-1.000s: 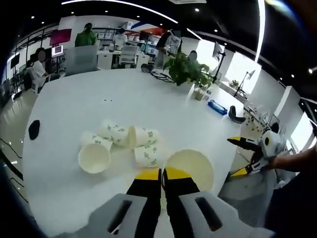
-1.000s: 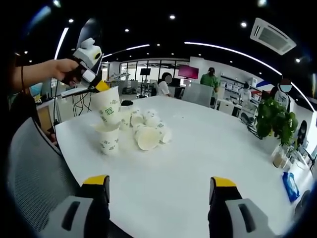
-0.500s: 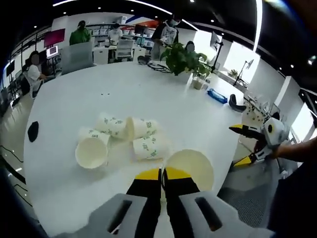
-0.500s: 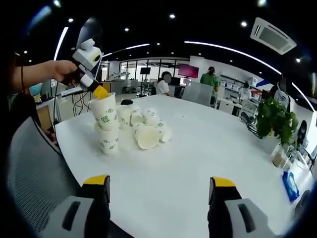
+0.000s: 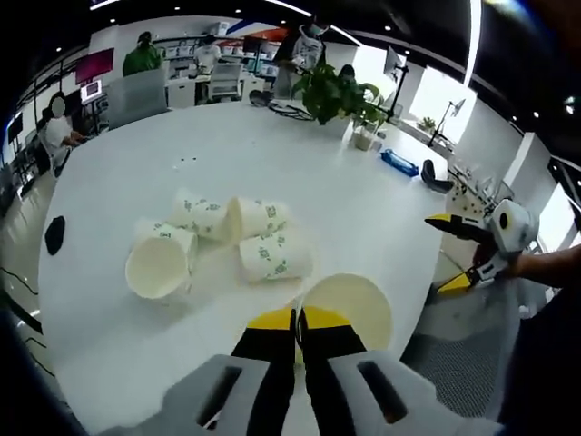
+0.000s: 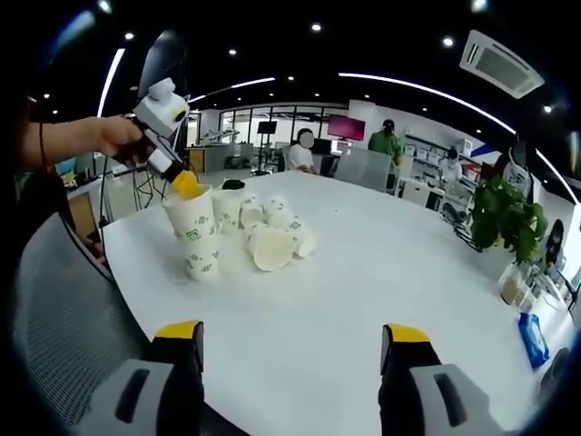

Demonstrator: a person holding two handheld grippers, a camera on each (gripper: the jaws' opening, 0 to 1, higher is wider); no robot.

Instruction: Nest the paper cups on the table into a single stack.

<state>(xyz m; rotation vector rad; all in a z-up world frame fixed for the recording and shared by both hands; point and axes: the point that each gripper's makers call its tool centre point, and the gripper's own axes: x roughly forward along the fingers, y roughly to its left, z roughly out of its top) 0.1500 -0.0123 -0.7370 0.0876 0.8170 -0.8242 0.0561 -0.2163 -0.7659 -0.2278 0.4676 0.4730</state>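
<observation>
Left claw [image 5: 298, 320], closed on a paper cup's [image 5: 349, 304] rim, nests it into the standing cup [image 6: 201, 259]; keep both axes aligned. Right claw [image 6: 281, 341] gapes empty.

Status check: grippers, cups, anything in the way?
Left hand-held gripper shut on cup, nesting into upright cup. Right hand-held gripper open. Loose cups lying nearby.

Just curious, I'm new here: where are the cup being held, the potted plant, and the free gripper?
held cup [image 6: 192, 218], right gripper view, printed side.
potted plant [image 5: 340, 93], left gripper view, leaves.
right gripper [image 6: 290, 341], right gripper view, between fingertips.
</observation>
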